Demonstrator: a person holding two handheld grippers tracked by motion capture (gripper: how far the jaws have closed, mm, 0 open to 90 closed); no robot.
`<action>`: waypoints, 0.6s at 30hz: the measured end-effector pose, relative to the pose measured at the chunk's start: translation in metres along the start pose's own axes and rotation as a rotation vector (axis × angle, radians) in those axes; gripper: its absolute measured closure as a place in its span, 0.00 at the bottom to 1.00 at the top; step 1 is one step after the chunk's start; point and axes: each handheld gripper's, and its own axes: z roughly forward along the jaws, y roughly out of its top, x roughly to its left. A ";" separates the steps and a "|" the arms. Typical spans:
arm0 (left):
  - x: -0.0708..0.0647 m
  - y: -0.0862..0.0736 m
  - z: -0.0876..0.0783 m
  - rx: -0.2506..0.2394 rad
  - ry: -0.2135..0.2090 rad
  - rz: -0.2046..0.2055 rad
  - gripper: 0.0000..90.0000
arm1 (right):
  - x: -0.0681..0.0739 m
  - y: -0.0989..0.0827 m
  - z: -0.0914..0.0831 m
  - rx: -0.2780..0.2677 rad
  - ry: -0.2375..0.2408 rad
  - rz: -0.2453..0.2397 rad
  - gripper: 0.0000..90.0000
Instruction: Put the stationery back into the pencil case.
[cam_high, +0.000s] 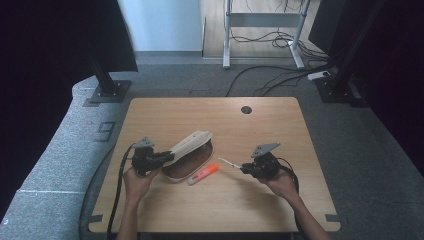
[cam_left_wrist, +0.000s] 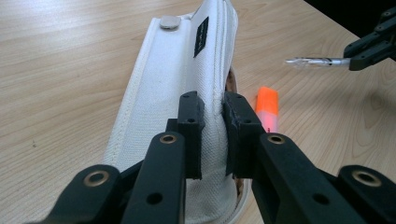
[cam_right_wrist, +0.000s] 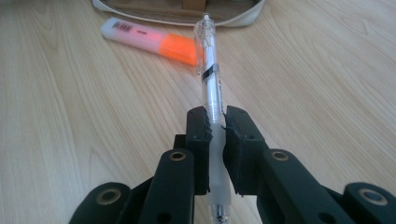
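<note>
Nearest the table's front edge, the person's two forearms are coming in from below in the high view, each hand gripping a black tool. The right gripper (cam_high: 242, 169) is clamping its jaws narrowly on a clear pen (cam_right_wrist: 211, 81), which is running lengthwise between the pads and sticking out ahead of them above the wooden table (cam_high: 280, 200), pointing toward the middle of the table. The left gripper (cam_high: 169, 157) is pinching the raised flap of the white pencil case (cam_left_wrist: 168, 88) between its closed jaws, holding that flap up on edge, so the fabric is standing tilted over the open pouch. Between the two grippers, an orange highlighter (cam_high: 203, 174) is lying flat on the wood just beside the near rim of the case, apart from the pen's tip. In the right gripper view, the highlighter is lying crosswise behind the pen, with the brown inside of the case beyond it. Farther off, the case is stretching diagonally toward the table's centre, and a round dark cable hole (cam_high: 246, 109) is sitting near the far edge.
</note>
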 end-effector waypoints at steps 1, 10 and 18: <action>0.000 0.000 0.000 -0.001 0.001 0.001 0.87 | 0.000 0.002 0.002 0.002 0.001 -0.001 0.88; 0.000 0.000 -0.001 -0.001 0.001 0.000 0.87 | -0.001 0.021 0.021 0.006 0.015 -0.015 0.88; 0.000 0.001 -0.001 -0.001 -0.001 0.003 0.87 | 0.001 0.038 0.037 0.008 0.027 -0.032 0.88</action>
